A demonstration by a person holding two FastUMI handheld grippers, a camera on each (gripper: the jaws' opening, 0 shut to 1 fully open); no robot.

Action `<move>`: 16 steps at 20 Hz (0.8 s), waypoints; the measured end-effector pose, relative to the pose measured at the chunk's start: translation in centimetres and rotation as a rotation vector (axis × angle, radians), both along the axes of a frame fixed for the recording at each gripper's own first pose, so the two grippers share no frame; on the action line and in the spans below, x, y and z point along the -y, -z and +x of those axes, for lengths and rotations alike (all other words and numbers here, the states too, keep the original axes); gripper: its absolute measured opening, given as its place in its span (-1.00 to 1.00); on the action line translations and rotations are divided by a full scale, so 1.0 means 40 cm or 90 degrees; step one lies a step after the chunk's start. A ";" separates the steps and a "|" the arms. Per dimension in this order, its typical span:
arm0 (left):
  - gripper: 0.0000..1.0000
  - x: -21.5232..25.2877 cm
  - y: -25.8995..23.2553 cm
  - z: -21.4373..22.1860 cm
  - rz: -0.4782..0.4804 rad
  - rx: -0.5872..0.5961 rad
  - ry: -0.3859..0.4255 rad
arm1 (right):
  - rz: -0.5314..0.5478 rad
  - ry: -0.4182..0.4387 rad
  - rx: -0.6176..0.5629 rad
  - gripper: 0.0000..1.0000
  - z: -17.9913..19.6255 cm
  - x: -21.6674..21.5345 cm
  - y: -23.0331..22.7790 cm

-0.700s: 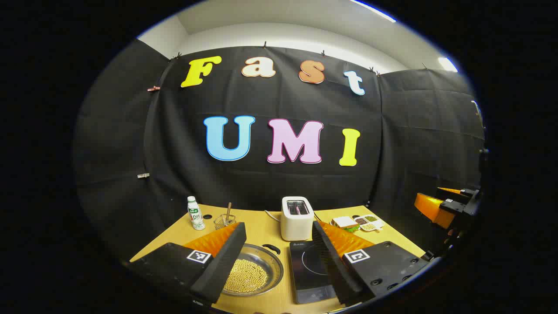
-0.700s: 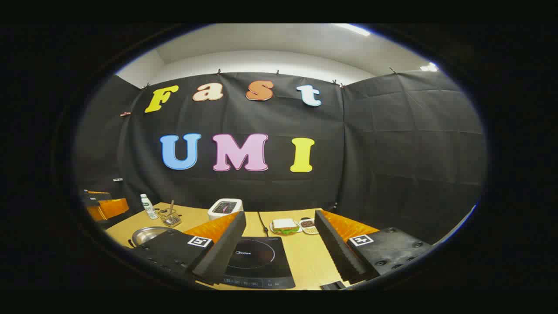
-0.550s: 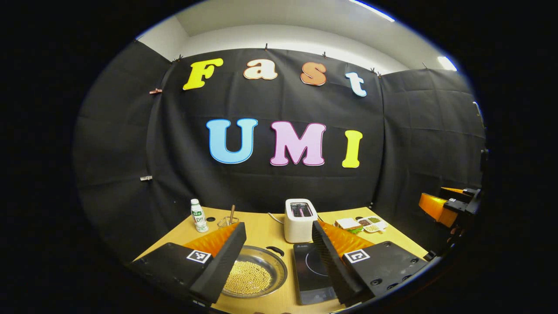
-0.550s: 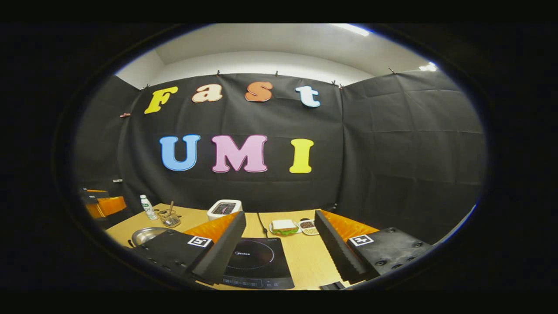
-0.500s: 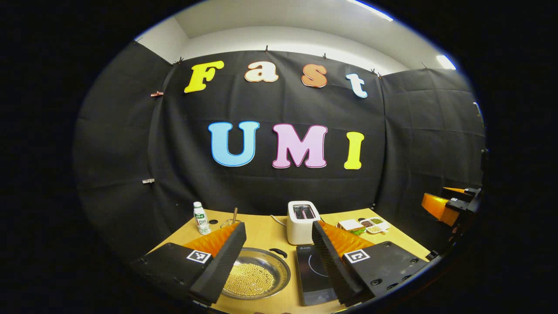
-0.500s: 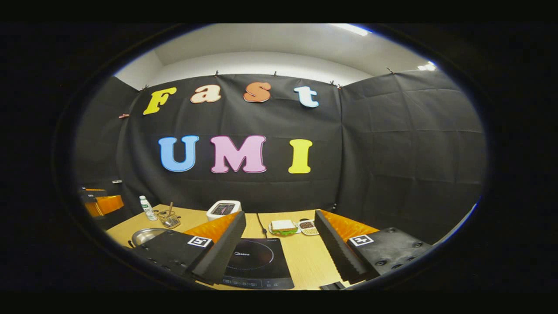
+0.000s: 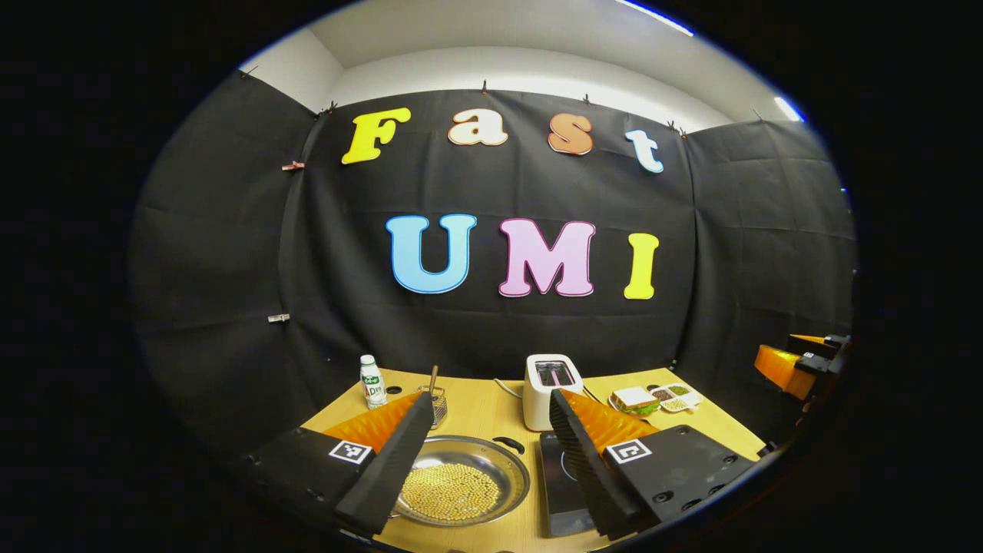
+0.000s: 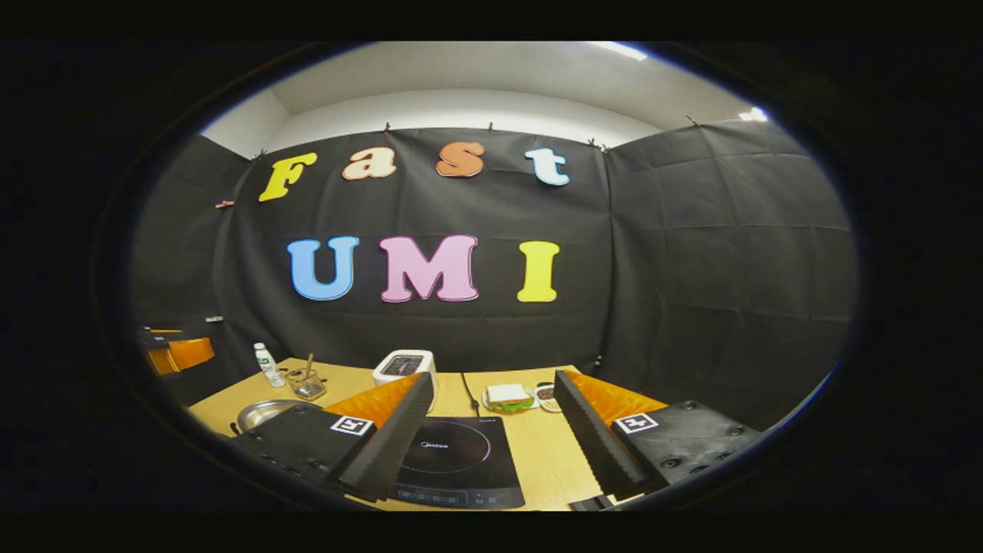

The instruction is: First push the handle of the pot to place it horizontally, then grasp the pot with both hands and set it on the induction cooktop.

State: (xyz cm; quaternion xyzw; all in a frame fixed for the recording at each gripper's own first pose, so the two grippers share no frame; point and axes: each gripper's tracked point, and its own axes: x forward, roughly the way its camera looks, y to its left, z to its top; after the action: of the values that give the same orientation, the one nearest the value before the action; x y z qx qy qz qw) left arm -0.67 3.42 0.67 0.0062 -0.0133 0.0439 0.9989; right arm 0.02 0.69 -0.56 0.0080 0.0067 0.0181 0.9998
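So there's quite a bit of stuff on the wooden table (image 7: 476,411). At the back sits a white toaster (image 7: 550,380) with its cord running off behind it, and left of that a small wire basket (image 7: 436,404) with a stick poking out, then a little white bottle (image 7: 372,382) with a green label. Over on the right there's a sandwich (image 7: 634,399) on a plate and, just beside it, a divided dish (image 7: 676,396) of what look like beans or grains.

The pot (image 7: 468,489) is a shallow steel one full of small yellowish beans, sitting on the table just left of the black induction cooktop (image 7: 564,491), not on it. One dark pot handle (image 7: 509,444) shows at the far rim, toward the toaster. Nothing stands between the pot and the cooktop.

The room is a booth with black cloth walls, white wall and ceiling above, and a light strip overhead.

The left gripper (image 7: 484,453) hangs above the near edge of the table, fingers spread wide, pot between them, touching nothing. The right gripper (image 8: 491,430) hangs the same way over the cooktop (image 8: 453,461), also spread and empty. In the left gripper view the right gripper also shows at the far right edge.
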 end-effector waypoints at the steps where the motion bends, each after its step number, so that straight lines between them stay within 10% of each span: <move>1: 0.90 0.002 0.000 -0.002 0.000 -0.002 0.000 | 0.000 -0.004 -0.002 0.96 0.002 -0.003 0.003; 16: 0.91 -0.014 0.049 0.007 -0.019 -0.061 -0.028 | 0.012 -0.052 -0.043 0.96 0.074 -0.016 0.057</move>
State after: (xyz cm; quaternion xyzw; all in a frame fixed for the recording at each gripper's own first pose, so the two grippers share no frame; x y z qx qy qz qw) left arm -0.39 3.98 -1.30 -0.0060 0.0352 0.0657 0.9972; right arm 2.99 1.35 -2.84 0.0181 0.0407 0.0588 0.9973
